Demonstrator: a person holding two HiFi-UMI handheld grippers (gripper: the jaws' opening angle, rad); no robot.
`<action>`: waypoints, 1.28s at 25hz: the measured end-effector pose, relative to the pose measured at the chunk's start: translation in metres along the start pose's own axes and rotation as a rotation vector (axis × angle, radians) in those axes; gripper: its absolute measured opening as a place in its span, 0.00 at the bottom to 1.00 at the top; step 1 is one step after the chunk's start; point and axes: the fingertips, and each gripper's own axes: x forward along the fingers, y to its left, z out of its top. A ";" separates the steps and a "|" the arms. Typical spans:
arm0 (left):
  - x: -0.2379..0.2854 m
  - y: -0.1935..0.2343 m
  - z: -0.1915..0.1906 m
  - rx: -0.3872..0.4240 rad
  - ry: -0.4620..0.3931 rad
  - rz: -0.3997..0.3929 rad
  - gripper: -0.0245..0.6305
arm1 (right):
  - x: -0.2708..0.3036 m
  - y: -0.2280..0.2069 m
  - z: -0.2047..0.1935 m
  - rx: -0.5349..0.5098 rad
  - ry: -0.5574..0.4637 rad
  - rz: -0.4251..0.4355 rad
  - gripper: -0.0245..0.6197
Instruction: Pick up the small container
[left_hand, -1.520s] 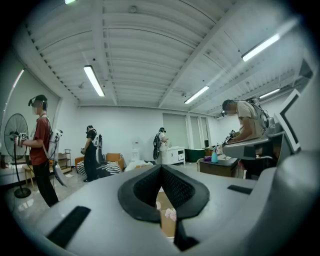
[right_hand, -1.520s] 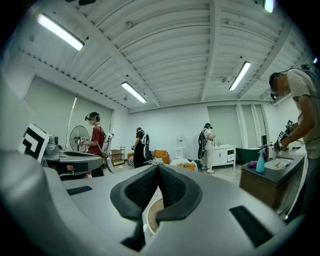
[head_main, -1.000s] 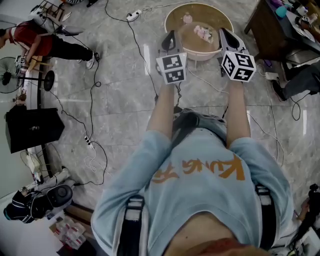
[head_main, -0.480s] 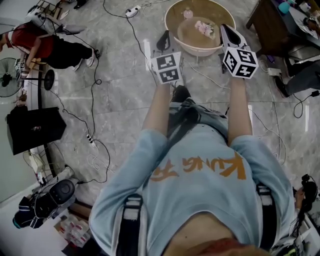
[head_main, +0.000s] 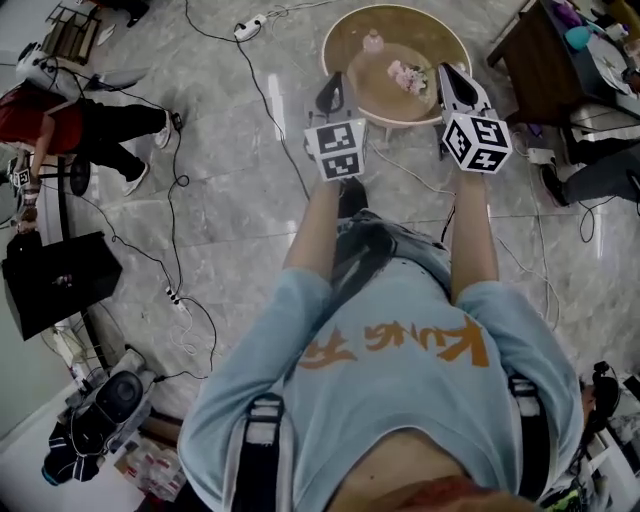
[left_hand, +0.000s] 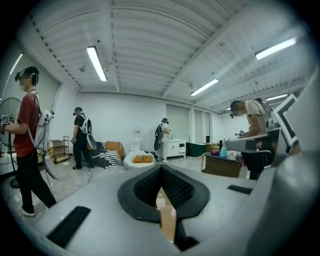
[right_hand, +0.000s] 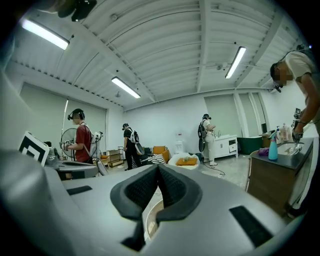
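A round tan table (head_main: 440, 40) stands ahead of me on the floor. On it sit a small pale container (head_main: 373, 40) at the far side and a cluster of pink items (head_main: 405, 72) nearer the middle. My left gripper (head_main: 331, 90) hangs at the table's near left rim, my right gripper (head_main: 447, 78) at its near right rim. Neither touches anything. In the left gripper view the jaws (left_hand: 161, 172) meet with nothing between them, and tan table top shows below. In the right gripper view the jaws (right_hand: 158, 172) are likewise shut and empty.
Cables and a power strip (head_main: 248, 25) trail over the grey marble floor left of the table. A dark wooden desk (head_main: 545, 50) stands at the right, a black box (head_main: 60, 280) at the left. Other people (head_main: 60, 105) stand around the room.
The whole head view has shifted a little, and the person at the left has slid toward the picture's edge. Both grippers stay shut in front of the table, barely moved.
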 end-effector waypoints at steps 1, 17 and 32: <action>0.010 0.007 0.001 0.003 0.005 0.001 0.07 | 0.013 0.002 -0.003 -0.003 0.003 0.007 0.06; 0.179 0.104 -0.018 -0.026 0.118 -0.061 0.07 | 0.202 -0.016 -0.015 -0.029 0.069 -0.055 0.06; 0.255 0.103 -0.067 -0.090 0.220 -0.171 0.07 | 0.249 -0.027 -0.059 -0.093 0.209 -0.076 0.06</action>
